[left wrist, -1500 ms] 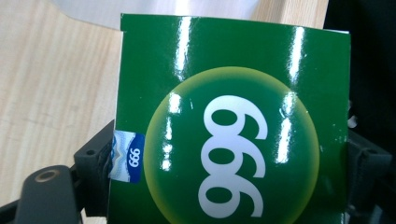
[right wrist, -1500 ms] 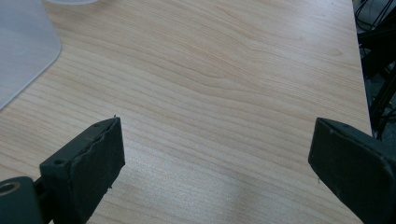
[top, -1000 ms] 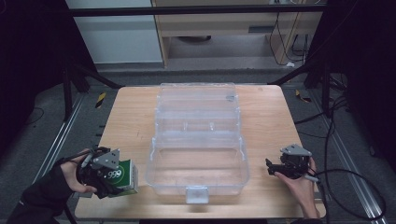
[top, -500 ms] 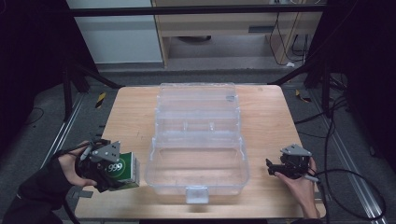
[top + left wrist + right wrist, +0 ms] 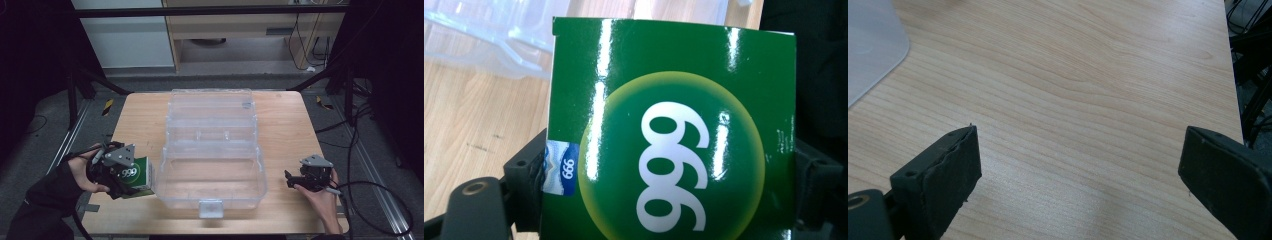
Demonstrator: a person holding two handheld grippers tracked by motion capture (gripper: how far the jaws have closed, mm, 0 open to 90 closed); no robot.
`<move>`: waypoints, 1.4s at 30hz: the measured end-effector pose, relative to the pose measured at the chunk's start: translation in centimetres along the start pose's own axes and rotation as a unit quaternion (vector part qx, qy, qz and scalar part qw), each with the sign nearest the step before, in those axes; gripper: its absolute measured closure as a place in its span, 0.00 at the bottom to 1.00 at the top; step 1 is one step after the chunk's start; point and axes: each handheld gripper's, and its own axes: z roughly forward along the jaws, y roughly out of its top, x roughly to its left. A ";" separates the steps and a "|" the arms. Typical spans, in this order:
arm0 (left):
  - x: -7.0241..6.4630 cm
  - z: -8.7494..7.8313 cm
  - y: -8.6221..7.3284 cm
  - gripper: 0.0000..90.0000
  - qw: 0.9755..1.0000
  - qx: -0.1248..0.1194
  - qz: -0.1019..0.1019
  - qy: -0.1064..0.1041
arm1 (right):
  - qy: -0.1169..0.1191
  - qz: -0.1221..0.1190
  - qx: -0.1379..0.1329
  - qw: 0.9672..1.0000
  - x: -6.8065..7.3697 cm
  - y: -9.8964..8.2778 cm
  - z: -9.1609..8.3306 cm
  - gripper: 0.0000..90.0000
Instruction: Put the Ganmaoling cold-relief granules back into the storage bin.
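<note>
the left gripper [image 5: 131, 176] is at the front left corner of the table [image 5: 285, 130], held in the person's left hand [image 5: 82, 172]. its jaws are clamped on a green box [image 5: 137, 175] printed with a white "999" in a yellow-green circle. in the left gripper view the box [image 5: 671, 135] stands between the two black jaws, one pressed to each side, and a small blue label sits at its lower left edge. the box is just beside the left wall of the clear plastic case [image 5: 212, 150], outside it, near the front corner; whether box and case touch cannot be told.

the case lies open in the middle of the table, lid tilted back toward the far edge, latch at the near rim.

the right gripper [image 5: 291, 179] rests at the front right of the table, well apart from the case. its jaws are spread wide with nothing between them [image 5: 1078, 185]; bare wood lies below.
</note>
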 end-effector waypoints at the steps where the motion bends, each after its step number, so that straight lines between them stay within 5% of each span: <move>1: 0.1 0.1 0.4 0.16 1.000 -0.001 0.003 0.000 | 0.000 0.000 0.000 1.000 0.0 0.0 0.0 0.04; 19: 0.9 1.1 4.8 0.16 0.999 -0.008 0.047 0.001 | 0.000 -0.002 0.000 1.000 -0.2 0.0 0.0 0.04; 30: 1.1 2.7 6.6 0.16 0.998 -0.011 0.055 -0.011 | 0.000 -0.004 0.000 1.000 -0.1 -0.1 0.1 0.04; 31: 1.0 2.8 6.6 0.16 0.999 -0.001 0.041 -0.016 | 0.000 -0.004 0.000 1.000 -0.1 -0.1 0.1 0.04; 32: 1.2 3.0 6.8 0.16 0.998 -0.010 0.058 -0.012 | 0.000 -0.005 -0.001 1.000 -0.1 -0.1 0.1 0.04; 42: 1.6 4.9 7.7 0.16 0.997 0.001 0.067 -0.024 | 0.000 -0.007 0.002 1.000 -0.1 -0.1 0.1 0.04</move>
